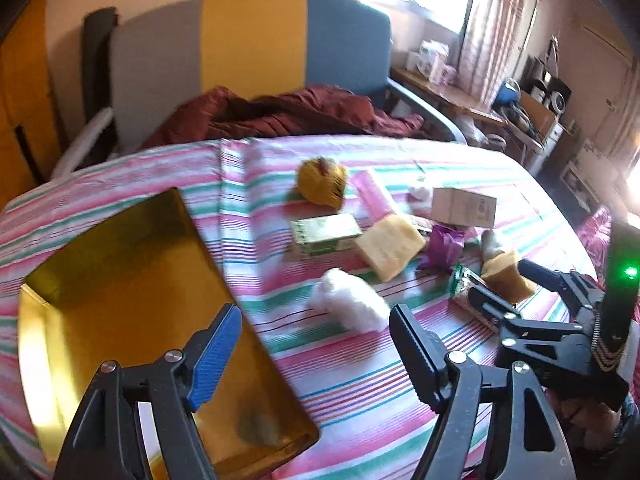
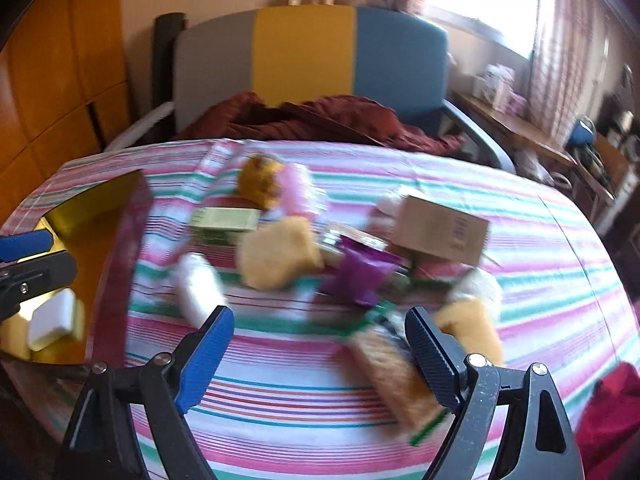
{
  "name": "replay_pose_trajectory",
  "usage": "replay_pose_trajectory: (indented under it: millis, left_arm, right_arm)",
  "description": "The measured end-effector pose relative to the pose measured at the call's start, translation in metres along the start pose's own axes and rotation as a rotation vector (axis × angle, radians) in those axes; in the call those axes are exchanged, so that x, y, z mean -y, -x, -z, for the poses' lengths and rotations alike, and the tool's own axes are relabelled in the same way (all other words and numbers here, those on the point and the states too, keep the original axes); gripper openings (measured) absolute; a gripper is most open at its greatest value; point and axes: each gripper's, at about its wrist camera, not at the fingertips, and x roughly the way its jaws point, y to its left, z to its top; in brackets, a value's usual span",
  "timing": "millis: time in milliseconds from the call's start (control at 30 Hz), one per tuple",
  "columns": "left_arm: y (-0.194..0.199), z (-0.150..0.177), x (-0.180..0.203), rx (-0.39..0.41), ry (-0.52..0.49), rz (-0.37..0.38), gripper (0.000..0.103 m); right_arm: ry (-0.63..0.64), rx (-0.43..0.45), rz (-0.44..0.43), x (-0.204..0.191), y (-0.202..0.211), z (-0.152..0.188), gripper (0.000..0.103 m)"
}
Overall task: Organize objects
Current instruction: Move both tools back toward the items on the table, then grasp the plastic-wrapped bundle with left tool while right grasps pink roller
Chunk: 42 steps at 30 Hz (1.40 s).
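Note:
A shiny gold tray lies at the left of the striped table; in the right wrist view a white block lies in it. Loose items sit mid-table: a yellow ball, a green box, a yellow sponge, a white fluffy wad, a purple wrapper, a cardboard box. My left gripper is open and empty over the tray's right edge. My right gripper is open above a biscuit packet; it also shows in the left wrist view.
A grey, yellow and blue chair with a dark red cloth stands behind the table. A cluttered side desk is at the back right. A plush cone toy lies by the right finger.

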Motion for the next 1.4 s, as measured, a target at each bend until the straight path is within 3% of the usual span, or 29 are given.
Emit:
replay_pose_trajectory:
  millis: [267, 467, 500, 533, 567, 667, 867, 1000, 1133, 1233, 1400]
  left_arm:
    - [-0.063, -0.012, 0.042, -0.113, -0.194, 0.028, 0.078]
    - [-0.106, -0.014, 0.042, -0.208, -0.198, -0.016, 0.077]
    - [-0.110, -0.014, 0.040, -0.217, -0.186, -0.011, 0.072]
    - [-0.114, -0.014, 0.038, -0.220, -0.167, 0.001, 0.060]
    - [-0.116, -0.014, 0.036, -0.224, -0.157, -0.001, 0.057]
    - [-0.107, -0.014, 0.033, -0.185, -0.142, 0.032, 0.044]
    - [-0.064, -0.014, 0.018, -0.081, -0.069, 0.072, 0.044]
    - [-0.040, -0.013, 0.002, -0.038, -0.026, 0.090, 0.044]
    - [-0.015, -0.011, -0.015, 0.011, 0.030, 0.093, 0.044]
    - [-0.003, -0.008, -0.023, 0.042, 0.057, 0.097, 0.044]
    - [0.017, -0.002, -0.041, 0.074, 0.101, 0.092, 0.044]
  right_arm:
    - [-0.077, 0.003, 0.002, 0.044, 0.002, 0.003, 0.088]
    - [-0.085, 0.015, -0.025, 0.050, 0.001, -0.003, 0.088]
    - [-0.085, 0.015, -0.027, 0.050, 0.000, -0.004, 0.088]
    - [-0.083, 0.015, -0.030, 0.050, -0.001, -0.006, 0.088]
    - [-0.082, 0.014, -0.034, 0.049, -0.002, -0.007, 0.088]
    - [-0.070, 0.018, -0.055, 0.046, -0.005, -0.016, 0.088]
    - [0.008, 0.016, -0.158, 0.021, -0.026, -0.042, 0.086]
    - [0.090, -0.036, -0.200, -0.008, -0.054, -0.055, 0.075]
    - [0.075, -0.054, -0.206, -0.017, -0.076, -0.075, 0.073]
    - [0.043, -0.069, -0.162, -0.021, -0.097, -0.094, 0.072]
    - [0.048, -0.161, -0.142, -0.032, -0.138, -0.114, 0.070]
